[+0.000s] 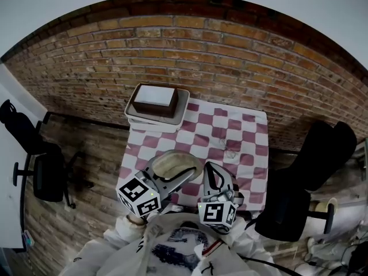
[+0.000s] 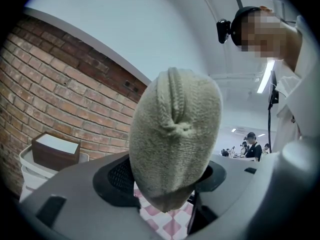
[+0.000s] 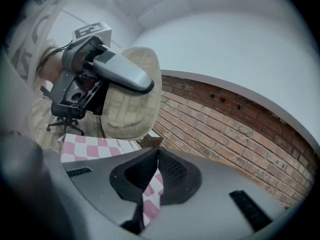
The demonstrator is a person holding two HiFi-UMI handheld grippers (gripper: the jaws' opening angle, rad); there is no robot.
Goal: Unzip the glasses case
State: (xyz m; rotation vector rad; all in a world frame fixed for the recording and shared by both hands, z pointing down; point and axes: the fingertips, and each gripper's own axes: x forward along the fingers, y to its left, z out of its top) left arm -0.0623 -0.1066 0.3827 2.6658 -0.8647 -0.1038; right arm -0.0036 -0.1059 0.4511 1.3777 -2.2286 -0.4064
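Room: brick wall (image 1: pixel 230 45) behind a table (image 1: pixel 253 128) covered in a red-and-white checked cloth, with a black office chair on either side.
Far corner: a white tray (image 1: pixel 131 118) sits at the table's far left with a brown box (image 1: pixel 154 99) in it, well apart from the work.
Glasses case: the beige, fuzzy glasses case (image 1: pixel 174 164) is off the cloth, held in the air over the table's near edge, close to the person's chest.
Left claw: the left claw (image 2: pixel 167 181) is clamped across the case's two broad faces and carries its whole weight.
Right claw: the right claw (image 3: pixel 156 156) is pinched fully together with nothing in it, and only checked cloth shows beneath it. It sits just beside the case, on the right.
Step in hand: as I read it, the case is steadied and presented but the zip is not yet gripped. I cannot tell whether any of the zip is already open.
Next move: the right claw would need to spread, find the small pull tab on the seam and close on it squarely. It would then run the tab round the rim while the left claw resists the tug.
Left gripper view only: the case seen edge-on, with a raised seam over its top and a pucker partway along.
Right gripper view only: the case's broad face with its stitched oval rim, and one finger of the left claw lying across it.
Head view only: where both claws sit relative to the table and the tray.
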